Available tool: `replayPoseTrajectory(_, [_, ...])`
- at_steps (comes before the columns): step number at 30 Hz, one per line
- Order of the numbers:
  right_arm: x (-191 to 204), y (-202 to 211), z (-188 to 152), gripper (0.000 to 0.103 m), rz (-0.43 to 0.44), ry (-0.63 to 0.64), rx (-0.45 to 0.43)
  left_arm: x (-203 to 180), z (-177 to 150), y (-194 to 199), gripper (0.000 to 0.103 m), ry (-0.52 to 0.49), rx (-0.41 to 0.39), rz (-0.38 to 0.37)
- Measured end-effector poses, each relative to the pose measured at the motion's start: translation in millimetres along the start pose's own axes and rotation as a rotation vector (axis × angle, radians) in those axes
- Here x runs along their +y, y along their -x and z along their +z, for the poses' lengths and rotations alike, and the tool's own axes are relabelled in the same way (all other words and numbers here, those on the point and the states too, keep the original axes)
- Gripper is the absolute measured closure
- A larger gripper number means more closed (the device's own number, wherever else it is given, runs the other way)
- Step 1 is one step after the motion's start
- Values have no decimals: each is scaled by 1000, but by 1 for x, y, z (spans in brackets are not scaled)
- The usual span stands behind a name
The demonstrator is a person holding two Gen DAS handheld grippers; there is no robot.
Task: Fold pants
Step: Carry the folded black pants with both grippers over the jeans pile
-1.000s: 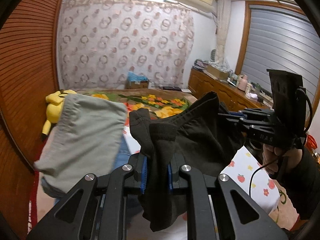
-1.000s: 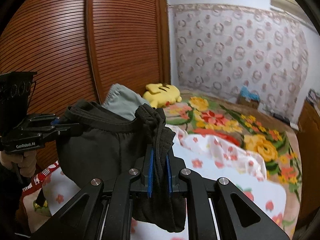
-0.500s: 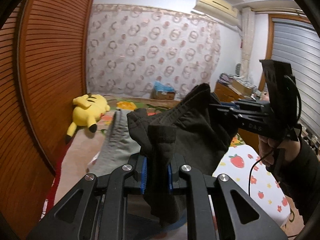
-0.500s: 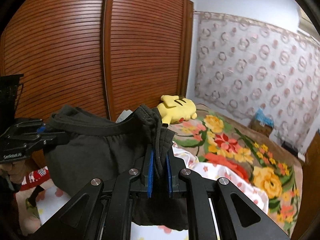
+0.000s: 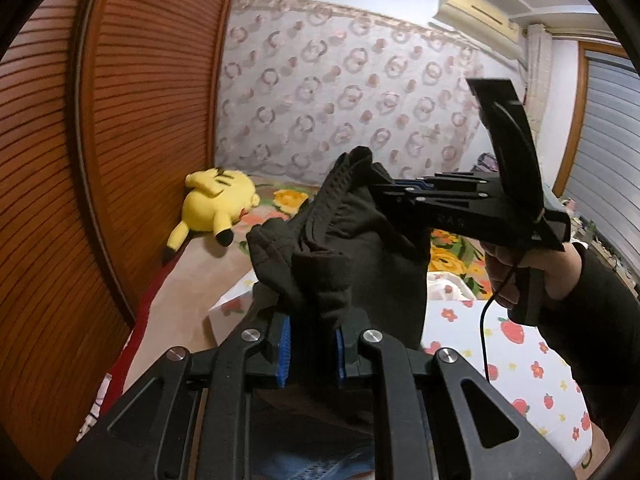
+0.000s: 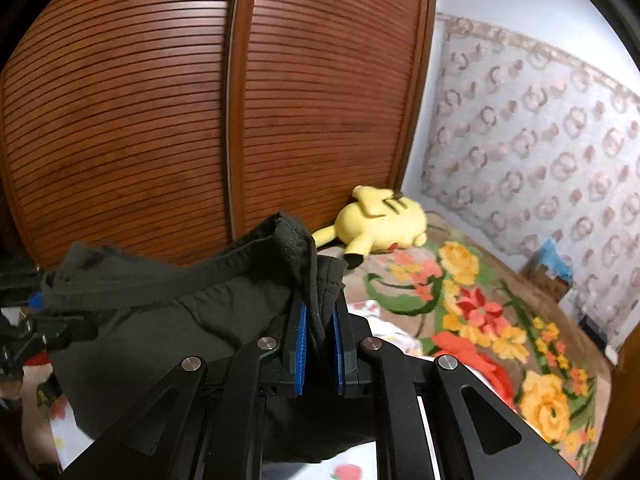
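The left claw [image 5: 311,354] is clamped on a bunched edge of the dark pants [image 5: 352,256], and the right claw [image 6: 319,346] grips the other end of the waistband, so the pants hang in the air above the bed [image 6: 472,288]. The right tool's side carries pale lettering too blurred to read. A yellow plush toy [image 5: 218,206] lies by the wooden wardrobe [image 6: 200,112].
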State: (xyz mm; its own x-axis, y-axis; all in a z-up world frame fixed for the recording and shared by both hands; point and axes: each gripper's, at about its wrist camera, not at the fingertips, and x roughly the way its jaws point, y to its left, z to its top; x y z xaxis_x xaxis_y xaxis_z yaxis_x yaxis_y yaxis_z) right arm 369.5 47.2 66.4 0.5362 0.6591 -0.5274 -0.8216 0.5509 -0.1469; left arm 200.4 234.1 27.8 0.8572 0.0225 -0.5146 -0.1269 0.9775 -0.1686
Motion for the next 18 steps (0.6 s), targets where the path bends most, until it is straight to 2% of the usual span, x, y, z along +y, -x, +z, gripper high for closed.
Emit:
replayPoseTrajectory(4, [-5,-12,-3,92,17,-35,-5,8,-5,-4,85,8,28,10])
replayPoseTrajectory(6, [-8,-12,-4,88,10,-46,-12,8,-4,-5,82,4,40,14])
replayPoseTrajectory(9, [-15,1,-6,80,-22,-69,-41,6,-1,-1,66,5,42,15])
replayPoseTrajectory(10, [-16,6,-6,78,-27,-78,-50,6,0,-1,55,4,39,14])
replayPoseTrajectory(11, [-18,12,-6,75,-29,-85,-62,5,1,2,52,2,31,14])
replayPoseTrajectory(16, [-13,36,-17,74,-17,-92,-94,1,7,4,49,-7,8,13])
replayPoseTrajectory(18, [-8,40,-24,74,-20,-98,-56,-2,8,3,49,-15,3,11])
